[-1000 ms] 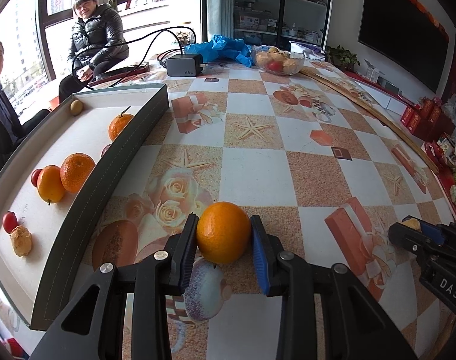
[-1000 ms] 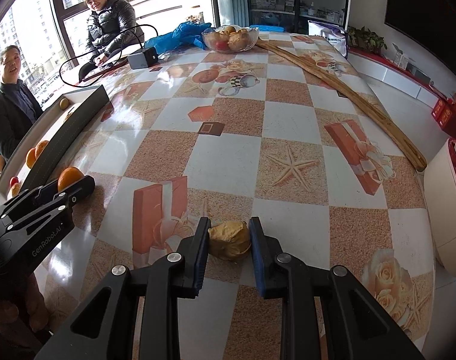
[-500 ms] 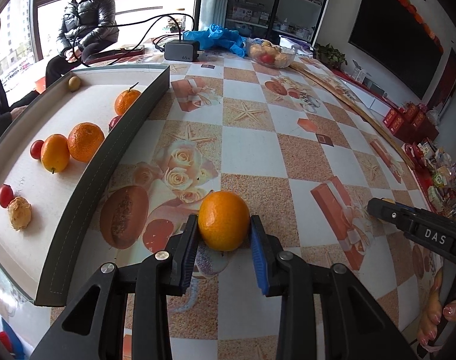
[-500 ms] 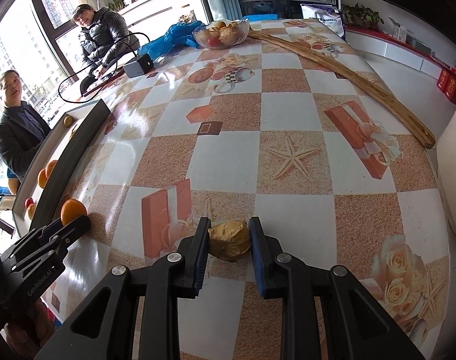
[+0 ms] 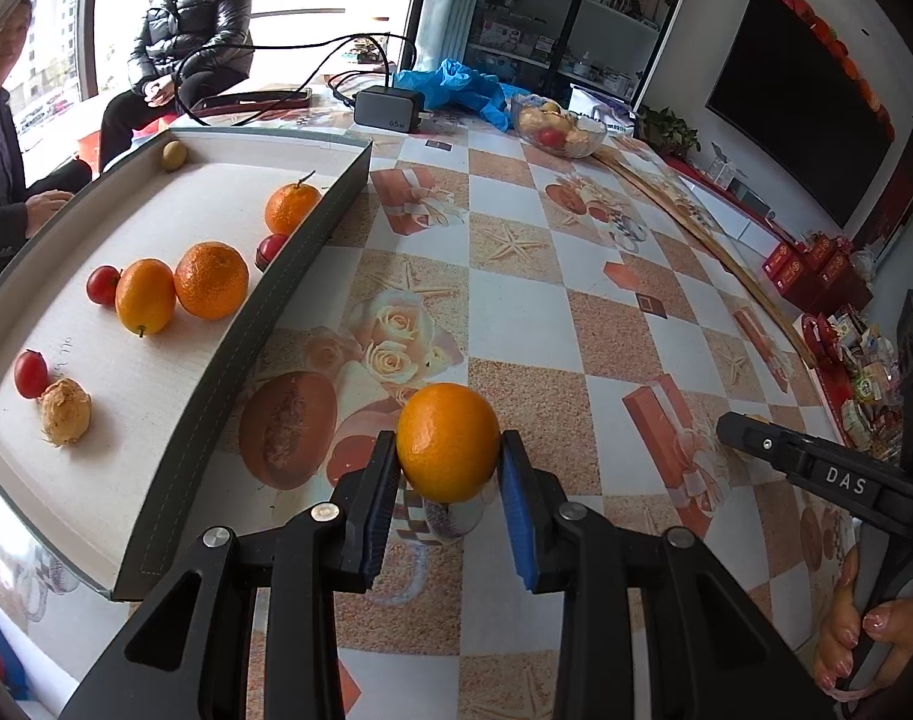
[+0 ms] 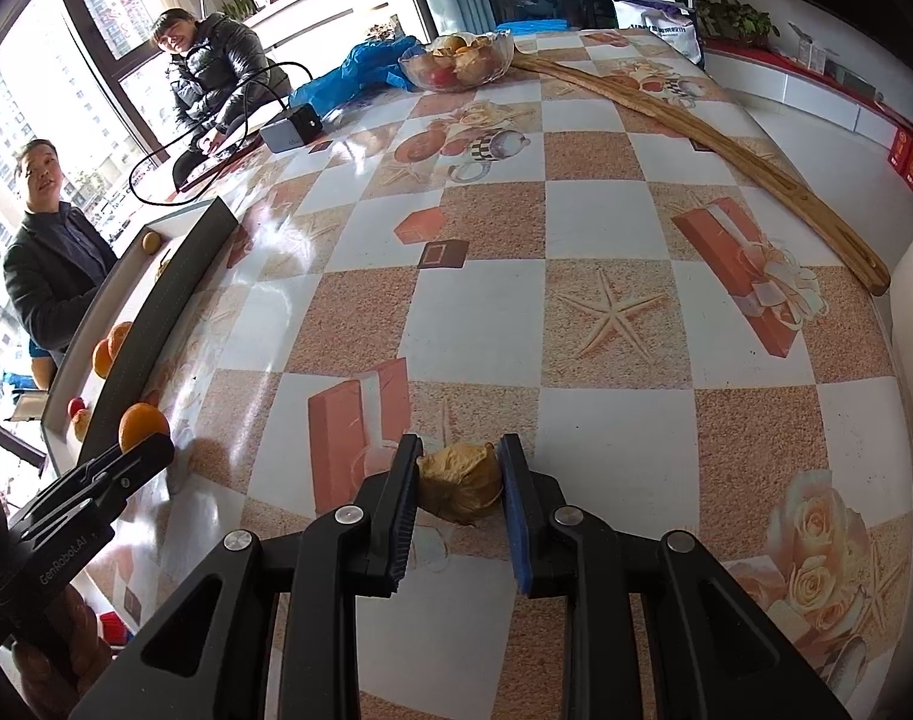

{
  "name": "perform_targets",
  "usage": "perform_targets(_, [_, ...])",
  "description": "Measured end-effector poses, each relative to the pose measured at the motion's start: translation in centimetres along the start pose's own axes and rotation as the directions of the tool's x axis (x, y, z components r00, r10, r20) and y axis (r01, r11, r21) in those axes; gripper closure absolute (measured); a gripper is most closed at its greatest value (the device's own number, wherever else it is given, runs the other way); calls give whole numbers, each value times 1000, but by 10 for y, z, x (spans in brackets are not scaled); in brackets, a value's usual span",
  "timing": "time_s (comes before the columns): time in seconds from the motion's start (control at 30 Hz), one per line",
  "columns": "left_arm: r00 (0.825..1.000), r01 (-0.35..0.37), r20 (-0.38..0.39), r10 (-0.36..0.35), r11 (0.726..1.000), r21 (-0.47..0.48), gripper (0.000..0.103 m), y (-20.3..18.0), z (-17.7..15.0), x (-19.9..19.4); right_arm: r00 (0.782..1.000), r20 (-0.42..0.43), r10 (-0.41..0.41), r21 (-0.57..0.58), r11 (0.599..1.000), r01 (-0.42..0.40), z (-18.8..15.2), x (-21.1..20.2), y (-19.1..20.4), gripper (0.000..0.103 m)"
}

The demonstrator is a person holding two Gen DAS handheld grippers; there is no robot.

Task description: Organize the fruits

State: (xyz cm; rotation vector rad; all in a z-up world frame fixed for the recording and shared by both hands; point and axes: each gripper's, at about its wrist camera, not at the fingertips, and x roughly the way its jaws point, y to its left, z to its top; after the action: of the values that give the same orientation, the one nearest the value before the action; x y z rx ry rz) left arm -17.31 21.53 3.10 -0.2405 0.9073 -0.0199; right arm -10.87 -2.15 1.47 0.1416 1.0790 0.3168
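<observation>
Since a second ago the left tool (image 5: 447, 471) has carried its orange (image 5: 447, 441) closer to the tray (image 5: 288, 294); more of the tray floor shows. Left tool closed on the orange, pads pressing both sides, fruit off the worktop (image 5: 576, 324), just right of the tray's dark wall. Right tool (image 6: 459, 483) unmoved, clamped on a yellow-brown wrinkled fruit (image 6: 459, 480), well right of the tray. Inside the tray: oranges, small red fruits, one brown lumpy fruit (image 5: 66, 411).
</observation>
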Motion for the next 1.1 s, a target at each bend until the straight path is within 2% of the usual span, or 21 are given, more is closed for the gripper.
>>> perform_targets(0.17, [998,-39,56,38,999,10,67,9,16,-26,999,-19,48,23,999,-48,14,-2,5,76])
perform_targets(0.4, [988,-135,74,138,990,-48,67,49,41,-47,994,-48,100,-27,994,-102,45,-2,41,76])
perform_targets(0.57, [977,-201,55,207,975,-99,67,85,49,-51,986,-85,146,-91,984,-154,68,8,88,76])
perform_targets(0.73, [963,-260,31,266,958,-123,67,107,50,-48,979,-125,159,-198,963,-181,85,23,151,76])
perform_targets(0.93, [941,-337,5,339,935,-111,67,121,50,-37,973,-163,164,-331,920,-211,90,44,223,76])
perform_targets(1.1, [931,-365,-25,364,924,-117,67,134,52,-27,973,-178,147,-400,892,-208,91,61,257,76])
